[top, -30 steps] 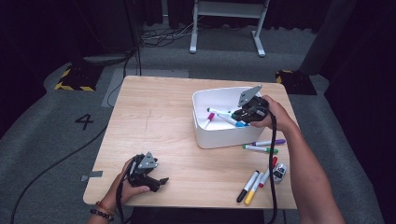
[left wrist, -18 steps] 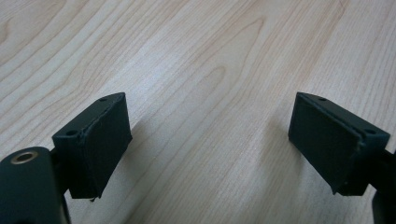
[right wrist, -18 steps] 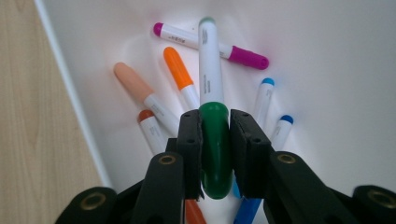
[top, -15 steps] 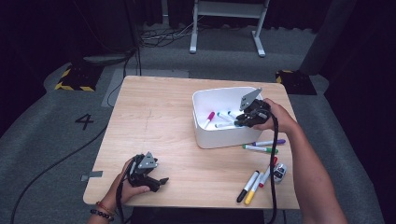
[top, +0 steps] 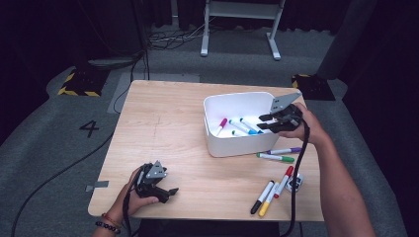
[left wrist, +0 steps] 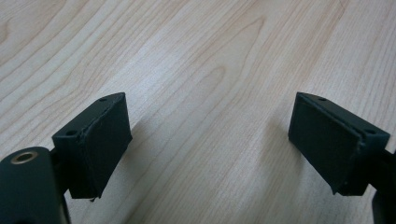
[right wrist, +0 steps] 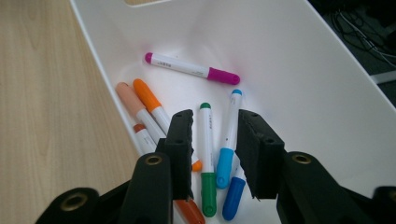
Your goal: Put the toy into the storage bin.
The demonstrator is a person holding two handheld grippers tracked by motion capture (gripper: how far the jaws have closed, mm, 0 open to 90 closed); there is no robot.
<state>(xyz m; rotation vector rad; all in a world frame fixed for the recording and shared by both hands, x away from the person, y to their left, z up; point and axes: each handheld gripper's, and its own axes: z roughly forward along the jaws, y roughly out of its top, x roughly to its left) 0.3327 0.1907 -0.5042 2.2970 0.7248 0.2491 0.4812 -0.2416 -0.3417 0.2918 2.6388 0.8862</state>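
A white bin (top: 236, 146) stands right of the table's middle and holds several markers. In the right gripper view I see a magenta marker (right wrist: 191, 68), orange ones (right wrist: 148, 99), a green one (right wrist: 206, 140) and blue ones (right wrist: 229, 135) lying on the bin's floor (right wrist: 303, 56). My right gripper (top: 263, 121) hovers over the bin's right side, and its jaws (right wrist: 212, 121) stand open with nothing between them. My left gripper (top: 169, 191) rests near the table's front left corner, wide open (left wrist: 210, 140) over bare wood.
Loose markers lie on the table right of and in front of the bin: purple (top: 284, 150), green (top: 275, 158), red (top: 285, 175), black (top: 262, 196) and yellow (top: 270, 197). A small black-and-white object (top: 295, 183) sits near the red one. The table's right edge is close by.
My right gripper has drawn back to the right, from over the bin's middle to its right side. The left gripper has stayed put.
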